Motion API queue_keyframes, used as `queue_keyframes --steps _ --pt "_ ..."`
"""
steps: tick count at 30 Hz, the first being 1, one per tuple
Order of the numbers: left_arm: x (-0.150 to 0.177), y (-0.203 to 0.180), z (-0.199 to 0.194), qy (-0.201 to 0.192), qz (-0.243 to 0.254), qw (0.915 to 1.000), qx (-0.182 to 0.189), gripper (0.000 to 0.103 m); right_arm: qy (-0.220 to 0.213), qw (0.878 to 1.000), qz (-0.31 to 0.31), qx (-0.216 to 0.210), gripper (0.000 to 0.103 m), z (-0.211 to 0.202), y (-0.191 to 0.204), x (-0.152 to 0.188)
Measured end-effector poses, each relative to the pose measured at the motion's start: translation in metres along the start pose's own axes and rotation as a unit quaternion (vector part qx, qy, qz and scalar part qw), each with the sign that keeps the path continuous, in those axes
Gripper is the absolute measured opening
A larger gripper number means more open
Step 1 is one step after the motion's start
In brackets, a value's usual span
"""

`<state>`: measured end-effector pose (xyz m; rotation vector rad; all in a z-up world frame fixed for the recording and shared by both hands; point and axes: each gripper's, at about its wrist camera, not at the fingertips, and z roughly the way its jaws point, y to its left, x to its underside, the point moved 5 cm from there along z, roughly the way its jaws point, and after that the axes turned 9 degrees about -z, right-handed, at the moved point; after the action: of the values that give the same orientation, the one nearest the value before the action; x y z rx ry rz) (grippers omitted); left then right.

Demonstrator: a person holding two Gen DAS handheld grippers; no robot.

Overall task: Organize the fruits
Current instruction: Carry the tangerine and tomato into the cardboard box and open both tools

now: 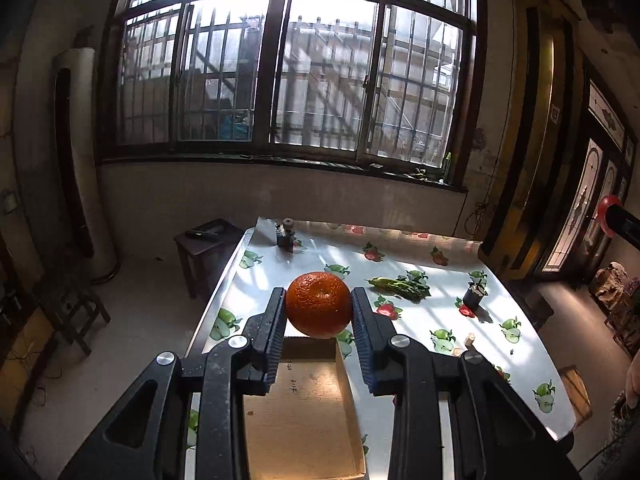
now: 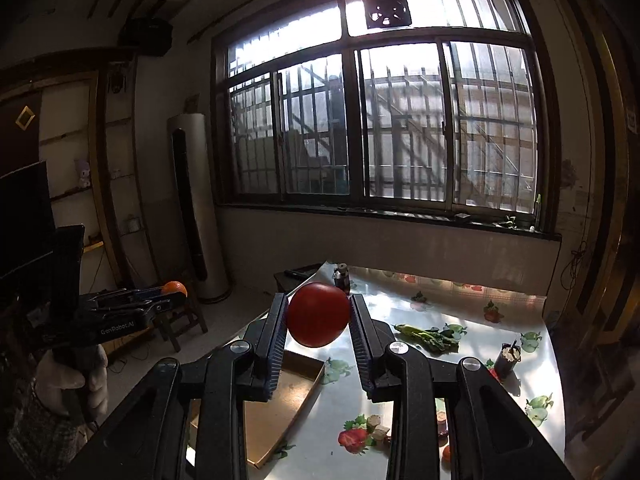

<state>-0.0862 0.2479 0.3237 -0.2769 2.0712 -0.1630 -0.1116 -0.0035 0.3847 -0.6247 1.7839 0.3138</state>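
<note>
Fruits are held in both grippers, lifted above the table point(image 1: 420, 264): an orange point(image 1: 318, 305) is clamped between the ribbed pads of the left gripper point(image 1: 319, 307), and a red tomato point(image 2: 318, 314) is pinched the same way in the right gripper point(image 2: 318, 316). Below the orange lies an open cardboard tray point(image 1: 304, 412), flat on the fruit-printed tablecloth and bare inside apart from a small speck. Farther along the table sit a bunch of green leafy vegetables point(image 1: 400, 285), a small dark bottle point(image 1: 285, 233) near the far edge, and a short dark cup point(image 1: 474, 295) toward the right side. Near the right gripper a few small cork-like pieces point(image 2: 376, 428) rest on the cloth. In the right wrist view the left gripper shows at the left edge, gripped by a gloved hand point(image 2: 72, 380), well apart from the tomato.
</note>
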Motion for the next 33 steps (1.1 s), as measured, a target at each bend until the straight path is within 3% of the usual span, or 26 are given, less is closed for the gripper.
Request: queue_keyframes --steps 4,7,9,13,17,20,26,33 --pt "-0.033 0.029 0.038 -0.017 0.011 0.9971 -0.074 0.031 -0.004 1.000 -0.003 0.008 0.033 0.046 0.007 -0.059" --pt "-0.023 0.049 0.081 0.006 -0.005 0.9971 -0.076 0.031 0.026 0.999 -0.009 -0.016 0.033 0.097 0.022 -0.054" --pt "-0.004 0.061 0.114 0.032 -0.013 0.9970 -0.070 0.031 0.061 0.997 -0.010 -0.044 0.033 0.139 0.036 -0.025" --pt "0.054 0.084 0.189 0.100 -0.039 0.9925 -0.059 0.031 0.158 0.984 -0.008 -0.086 0.033 0.233 0.059 0.077" --pt "0.111 0.106 0.258 0.171 -0.082 0.9804 -0.053 0.031 0.251 0.963 0.007 -0.103 0.033 0.310 0.073 0.178" --pt "0.147 0.116 0.296 0.215 -0.109 0.9691 -0.050 0.031 0.289 0.951 0.012 -0.111 0.033 0.348 0.082 0.229" --pt "0.173 0.123 0.329 0.247 -0.133 0.9587 -0.049 0.031 0.317 0.941 0.001 -0.117 0.033 0.390 0.092 0.271" --pt "0.175 0.126 0.332 0.247 -0.136 0.9582 -0.050 0.038 0.319 0.943 -0.015 -0.091 0.034 0.409 0.092 0.281"
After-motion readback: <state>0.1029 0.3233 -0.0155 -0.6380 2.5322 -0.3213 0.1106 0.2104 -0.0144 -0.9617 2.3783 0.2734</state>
